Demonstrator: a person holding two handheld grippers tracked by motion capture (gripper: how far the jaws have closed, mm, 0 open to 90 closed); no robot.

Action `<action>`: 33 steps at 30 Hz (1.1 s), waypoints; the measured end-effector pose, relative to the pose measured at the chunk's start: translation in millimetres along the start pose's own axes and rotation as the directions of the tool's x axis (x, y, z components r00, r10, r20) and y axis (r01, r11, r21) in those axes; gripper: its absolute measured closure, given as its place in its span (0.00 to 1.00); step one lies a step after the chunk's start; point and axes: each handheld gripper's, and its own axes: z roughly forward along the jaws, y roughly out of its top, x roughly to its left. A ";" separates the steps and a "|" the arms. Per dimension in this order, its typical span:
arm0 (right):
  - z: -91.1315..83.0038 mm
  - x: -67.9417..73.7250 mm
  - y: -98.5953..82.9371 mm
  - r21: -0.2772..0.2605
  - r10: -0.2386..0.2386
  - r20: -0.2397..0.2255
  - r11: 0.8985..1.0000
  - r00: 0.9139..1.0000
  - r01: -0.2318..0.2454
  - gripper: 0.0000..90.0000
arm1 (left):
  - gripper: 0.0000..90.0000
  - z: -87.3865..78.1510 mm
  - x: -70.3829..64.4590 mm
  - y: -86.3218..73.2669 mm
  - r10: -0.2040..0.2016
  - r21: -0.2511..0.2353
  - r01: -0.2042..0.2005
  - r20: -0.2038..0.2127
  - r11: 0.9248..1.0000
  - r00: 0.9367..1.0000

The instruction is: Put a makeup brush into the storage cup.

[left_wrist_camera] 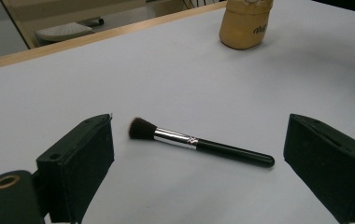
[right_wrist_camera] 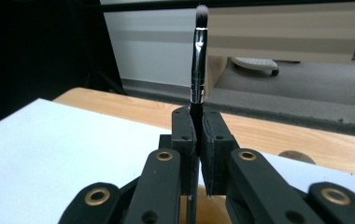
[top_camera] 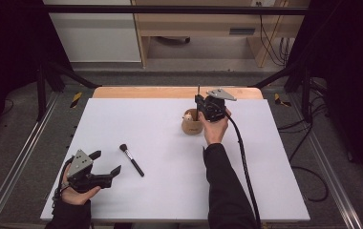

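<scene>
From up high, your left gripper rests near the front left corner of the white table with its jaws spread wide, and the big brush lies flat just beside it, while your right gripper hangs over the tan cup at the back. In your left gripper view the big brush lies between the two open jaws – not touching them. In your right gripper view the jaws are pressed together on a thin brush, pinching it so it stands straight up – bristles on top.

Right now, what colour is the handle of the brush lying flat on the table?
Black, with a silver ferrule and dark bristles; the brush shows best in the left gripper view.
</scene>
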 end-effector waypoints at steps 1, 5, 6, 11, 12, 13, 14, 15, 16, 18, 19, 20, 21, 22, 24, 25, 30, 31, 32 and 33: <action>0.9 -0.3 -1.3 0.009 -0.002 0.003 1.000 1.000 0.002 0.95 | 0.09 0.0 -0.1 0.0 0.000 0.000 0.000 0.000 1.000 1.000; 4.0 -0.9 -5.4 0.030 0.000 0.008 1.000 1.000 -0.001 0.95 | 0.09 0.0 -0.2 0.1 0.000 0.000 0.000 0.000 1.000 1.000; 5.0 -1.1 -6.9 0.035 0.003 0.008 0.999 1.000 -0.003 0.95 | 0.09 0.0 -0.2 0.1 0.001 0.000 -0.001 0.000 1.000 1.000; 7.8 -3.1 -13.1 0.056 0.013 0.015 0.998 1.000 -0.014 0.95 | 0.09 0.5 -1.3 0.1 0.001 0.002 -0.001 0.002 1.000 1.000; 7.9 -3.3 -14.3 0.062 0.012 0.016 0.998 1.000 -0.013 0.95 | 0.09 0.6 -1.4 0.1 0.002 0.002 -0.002 0.002 1.000 1.000; 8.1 -3.0 -15.4 0.069 0.014 0.016 0.997 1.000 -0.015 0.95 | 0.09 0.7 -1.5 0.1 0.002 0.003 -0.002 0.002 1.000 1.000; 8.6 -3.3 -16.2 0.071 0.007 0.018 0.997 1.000 -0.008 0.95 | 0.09 0.8 -1.6 0.1 0.004 0.004 -0.004 0.002 1.000 1.000; 8.9 -3.1 -17.1 0.079 0.006 0.020 0.997 1.000 -0.007 0.95 | 0.09 0.9 -1.6 0.1 0.005 0.004 -0.005 0.002 1.000 1.000; 9.3 -3.1 -17.9 0.083 0.003 0.023 0.997 1.000 -0.005 0.95 | 0.09 0.9 -1.7 0.1 0.004 0.005 -0.004 0.002 1.000 1.000; 9.5 -2.6 -18.7 0.096 0.004 0.025 0.995 1.000 -0.006 0.95 | 0.09 0.7 -1.8 0.2 0.005 0.003 -0.005 0.002 1.000 1.000; 9.4 -2.4 -18.7 0.103 0.004 0.023 0.995 1.000 -0.007 0.95 | 0.09 0.6 -1.7 0.2 0.005 0.002 -0.005 0.002 1.000 1.000; 9.5 -2.1 -18.8 0.104 0.002 0.022 0.995 1.000 -0.005 0.95 | 0.09 0.6 -1.6 0.2 0.003 0.003 -0.003 0.003 1.000 1.000; 9.1 -1.3 -18.6 0.109 0.004 0.021 0.994 1.000 -0.006 0.95 | 0.09 0.6 -1.6 0.1 0.003 0.003 -0.003 0.002 1.000 1.000; 8.8 -0.9 -18.5 0.113 0.007 0.019 0.994 1.000 -0.009 0.95 | 0.09 0.6 -1.6 0.1 0.002 0.003 -0.003 0.002 1.000 1.000; 8.2 -0.7 -18.1 0.121 0.009 0.024 0.993 1.000 -0.012 0.92 | 0.09 0.7 -1.8 0.2 0.003 0.003 -0.003 0.002 1.000 1.000; 7.7 -0.6 -17.9 0.128 0.018 0.026 0.992 1.000 -0.021 0.89 | 0.09 0.7 -1.8 0.2 0.004 0.003 -0.004 0.003 1.000 1.000; 3.0 -0.7 -15.8 0.139 0.016 0.026 0.990 1.000 -0.020 0.82 | 0.09 0.9 -2.1 0.4 0.003 0.003 -0.003 0.002 1.000 1.000; 0.3 0.3 -14.3 0.137 0.010 0.024 0.991 1.000 -0.013 0.80 | 0.09 0.9 -2.1 0.4 0.003 0.003 -0.003 0.003 1.000 1.000; -0.8 0.8 -13.7 0.135 0.010 0.020 0.991 1.000 -0.013 0.78 | 0.10 0.8 -2.2 0.5 0.002 0.002 -0.002 0.002 1.000 1.000; -3.5 2.0 -12.1 0.126 0.004 0.017 0.992 1.000 -0.006 0.76 | 0.10 0.8 -2.3 0.6 0.000 0.002 0.000 0.002 1.000 1.000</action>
